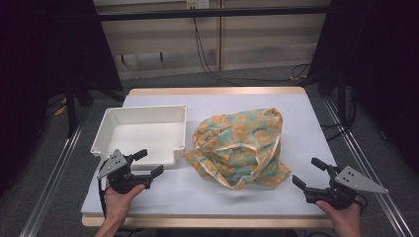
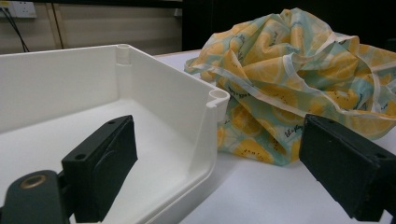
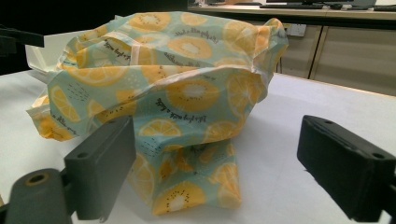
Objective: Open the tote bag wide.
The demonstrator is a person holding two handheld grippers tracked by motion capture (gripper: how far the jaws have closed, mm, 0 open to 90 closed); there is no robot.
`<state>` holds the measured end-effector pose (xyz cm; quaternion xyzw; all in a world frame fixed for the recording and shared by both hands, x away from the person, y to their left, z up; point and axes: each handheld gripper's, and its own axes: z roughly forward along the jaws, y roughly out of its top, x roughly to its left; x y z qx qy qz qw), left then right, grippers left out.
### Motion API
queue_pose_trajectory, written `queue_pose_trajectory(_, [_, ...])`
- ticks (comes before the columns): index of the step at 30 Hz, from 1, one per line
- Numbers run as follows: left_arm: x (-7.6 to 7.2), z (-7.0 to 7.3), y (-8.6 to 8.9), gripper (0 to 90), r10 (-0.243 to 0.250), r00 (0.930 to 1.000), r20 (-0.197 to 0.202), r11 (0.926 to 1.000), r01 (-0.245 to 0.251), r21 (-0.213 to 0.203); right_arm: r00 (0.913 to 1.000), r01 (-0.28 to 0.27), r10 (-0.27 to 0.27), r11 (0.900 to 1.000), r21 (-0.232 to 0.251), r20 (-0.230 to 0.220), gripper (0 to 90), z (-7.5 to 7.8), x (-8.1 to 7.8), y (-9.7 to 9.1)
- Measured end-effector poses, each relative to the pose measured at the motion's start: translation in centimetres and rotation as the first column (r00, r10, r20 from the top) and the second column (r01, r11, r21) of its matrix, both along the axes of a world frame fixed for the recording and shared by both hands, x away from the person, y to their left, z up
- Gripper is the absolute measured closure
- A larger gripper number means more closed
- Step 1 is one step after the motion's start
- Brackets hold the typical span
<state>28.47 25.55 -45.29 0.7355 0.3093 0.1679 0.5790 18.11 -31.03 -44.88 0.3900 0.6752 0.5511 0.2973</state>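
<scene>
Ahead, crumpled bag [image 1: 240, 147] lies between both grippers' fingers [image 1: 155, 171].

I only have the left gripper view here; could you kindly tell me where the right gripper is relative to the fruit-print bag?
Observer: In the high view, the right gripper sits at the table's near right corner, apart from the fruit-print bag, jaws open and pointing at it.
Operator: Thank you. Is anything between its jaws?
Observer: Nothing is gripped; the right gripper view shows the bag's low folded end ahead between the open jaws, untouched.
Operator: And is the white tray empty all the way across?
Observer: Yes, the high view shows the white tray's whole floor bare.
Operator: Does the bag touch the tray?
Observer: From above, the bag's left edge lies right beside the tray's near right corner; actual contact I cannot confirm.
</scene>
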Motion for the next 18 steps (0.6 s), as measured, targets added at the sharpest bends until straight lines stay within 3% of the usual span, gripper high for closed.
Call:
queue_pose_trajectory(2, [0.0, 0.0, -0.1, 11.6, 0.02, 0.9997, -0.012, 0.9993, -0.019, 0.031, 0.9999, -0.01, 0.01, 0.9999, -0.002, -0.003, 15.2, 0.1, 0.0, 0.0])
queue_pose_trajectory(4, [0.0, -0.1, -0.2, 14.9, -0.005, 0.9999, -0.015, 0.9995, 0.005, 0.03, 0.9991, -0.042, 0.042, 0.999, -0.014, -0.007, 23.7, 0.1, 0.0, 0.0])
queue_pose_trajectory(11, [-0.1, -0.1, -0.8, 21.2, -0.05, 0.9976, -0.048, 0.9975, 0.052, 0.049, 0.9926, -0.112, 0.11, 0.9934, -0.027, -0.051, 28.3, 0.1, 0.3, 0.8])
queue_pose_trajectory(12, [-0.1, -0.1, -1.0, 21.7, -0.073, 0.9958, -0.056, 0.9958, 0.076, 0.052, 0.9895, -0.131, 0.129, 0.991, -0.029, -0.066, 31.7, 0.2, 0.4, 1.0])
queue_pose_trajectory(14, [-0.2, 0.0, -1.2, 21.8, -0.076, 0.9957, -0.054, 0.9947, 0.079, 0.065, 0.9849, -0.158, 0.155, 0.9869, -0.033, -0.077, 33.1, 0.2, 0.5, 1.1])
queue_pose_trajectory(17, [-0.3, -0.1, -1.3, 22.6, -0.097, 0.9933, -0.063, 0.9936, 0.1, 0.051, 0.98, -0.179, 0.176, 0.9834, -0.029, -0.093, 35.3, 0.3, 0.6, 1.2])
queue_pose_trajectory(18, [-0.3, -0.1, -1.3, 23.5, -0.101, 0.9927, -0.067, 0.9932, 0.104, 0.051, 0.974, -0.201, 0.197, 0.9791, -0.027, -0.111, 39.6, 0.5, 0.8, 1.4])
